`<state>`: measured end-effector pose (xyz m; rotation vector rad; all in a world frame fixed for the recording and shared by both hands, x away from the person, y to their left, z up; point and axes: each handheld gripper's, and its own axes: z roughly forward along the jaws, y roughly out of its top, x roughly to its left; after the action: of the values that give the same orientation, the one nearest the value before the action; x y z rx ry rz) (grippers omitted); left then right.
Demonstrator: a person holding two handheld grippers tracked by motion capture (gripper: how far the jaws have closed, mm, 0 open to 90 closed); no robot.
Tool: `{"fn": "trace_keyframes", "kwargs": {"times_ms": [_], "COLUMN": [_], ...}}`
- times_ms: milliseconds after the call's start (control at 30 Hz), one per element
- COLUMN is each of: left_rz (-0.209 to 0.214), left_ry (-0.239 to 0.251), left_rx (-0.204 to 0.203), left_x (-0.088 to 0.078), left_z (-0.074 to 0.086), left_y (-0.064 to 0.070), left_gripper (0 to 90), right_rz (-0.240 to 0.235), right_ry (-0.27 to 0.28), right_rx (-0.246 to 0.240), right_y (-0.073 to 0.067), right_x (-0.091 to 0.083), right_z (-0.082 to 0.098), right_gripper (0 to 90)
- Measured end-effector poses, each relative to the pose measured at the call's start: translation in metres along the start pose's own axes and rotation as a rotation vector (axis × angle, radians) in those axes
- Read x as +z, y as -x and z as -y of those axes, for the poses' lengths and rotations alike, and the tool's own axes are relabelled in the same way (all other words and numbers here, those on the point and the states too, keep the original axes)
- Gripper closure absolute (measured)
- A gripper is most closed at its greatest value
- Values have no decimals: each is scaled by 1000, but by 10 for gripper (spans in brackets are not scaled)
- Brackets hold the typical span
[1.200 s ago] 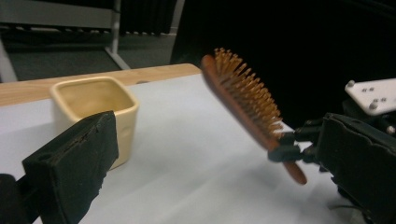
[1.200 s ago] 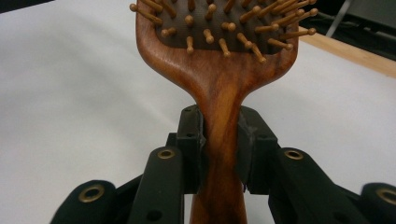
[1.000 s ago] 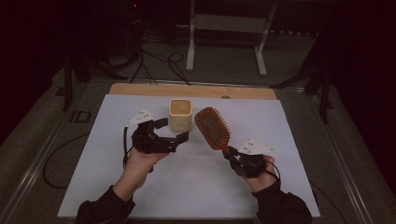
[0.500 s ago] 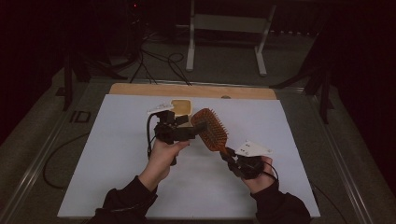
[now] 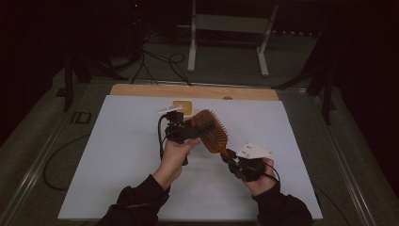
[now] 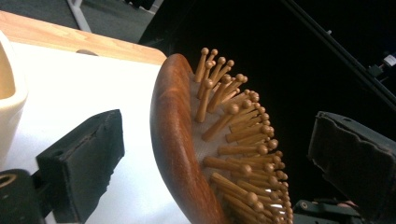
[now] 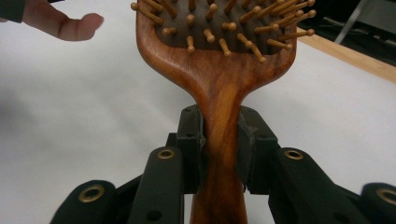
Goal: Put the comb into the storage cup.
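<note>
My right hand-held gripper (image 7: 219,144) clamps the handle of the wooden hairbrush (image 5: 211,132), held above the desk's (image 5: 117,155) middle near the cream cup (image 5: 184,107) by its far edge. My left hand-held gripper (image 6: 224,154) stands open around the brush head — if it closes on the pegs rather than the rim, I judge the brush may twist in the handle grip.

In the left gripper view, the hairbrush (image 6: 187,154) runs off the bottom edge, and the cream cup (image 6: 9,98) is cut by the left edge. In the high view, the left tool (image 5: 190,132) hides part of that cup (image 5: 184,107).
</note>
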<state>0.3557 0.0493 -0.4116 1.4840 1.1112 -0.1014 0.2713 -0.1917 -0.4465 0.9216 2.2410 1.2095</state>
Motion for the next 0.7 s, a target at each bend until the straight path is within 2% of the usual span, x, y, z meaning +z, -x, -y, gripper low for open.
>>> {"fn": "trace_keyframes", "kwargs": {"times_ms": [167, 200, 333, 400, 533, 667, 700], "left_rz": [-8, -6, 9, 22, 59, 76, 80], "left_ry": [3, 3, 0, 4, 12, 12, 17], "left_rx": [-3, -15, -15, -21, -57, -31, -28], "left_x": [1, 2, 2, 2, 1, 0, 0], "left_z": [1, 2, 4, 4, 3, 1, 2], "left_y": [1, 0, -1, -2, -5, -1, 0], "left_gripper": [163, 188, 343, 373, 441, 494, 501], "right_rz": [0, -2, -4, -1, 2, 1, -3], "right_ry": [4, 3, 3, 1, 0, -1, -7], "right_rx": [-5, -1, -7, -10, -11, -16, -5], "right_y": [0, 0, 0, 0, 1, 1, 1], "right_x": [0, 0, 0, 1, 0, 2, 2], "right_z": [0, 0, 0, 0, 0, 1, 2], "right_gripper": [730, 730, 730, 730, 730, 729, 729]}}
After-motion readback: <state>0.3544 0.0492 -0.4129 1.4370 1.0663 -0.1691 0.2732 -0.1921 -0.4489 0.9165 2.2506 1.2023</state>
